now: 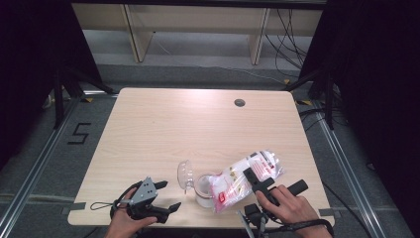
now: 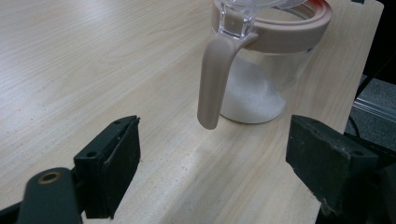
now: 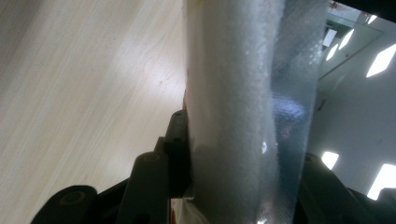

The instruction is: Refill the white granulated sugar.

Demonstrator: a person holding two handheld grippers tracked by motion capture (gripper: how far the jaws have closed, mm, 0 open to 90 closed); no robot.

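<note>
On the near edge of the wooden table (image 1: 163, 129), slightly right of centre, a clear jar (image 1: 202, 191) with a beige rim and a beige handle (image 2: 212, 79) is placed upright. A low heap of white granules (image 2: 254, 95) is contained in its base. Its transparent lid (image 1: 185, 175) is seen swung open at the jar's left side.

A plastic bag (image 1: 247, 178) of white granules, printed with red markings, is held tilted over the jar, its lower end at the jar's mouth and its upper end raised toward the far right. The bag is clamped between the jaws of the right gripper (image 1: 257, 182), which is held in the person's right hand (image 1: 292, 206) at the near right corner of the table. In the right gripper view, the bag (image 3: 233, 116) is seen pressed against the black jaw pad on each side, the granules visible through the film.

The left gripper (image 1: 166, 196) is held in the left hand (image 1: 124, 218) at the near left of the table, just left of the jar and apart from it. Its jaws are spread wide and nothing is held between them. In the left gripper view, the jar's handle is framed between the two black pads (image 2: 114, 163), farther off, with bare table surface between.

A round cable port (image 1: 239, 102) is set in the far right part of the table.
</note>
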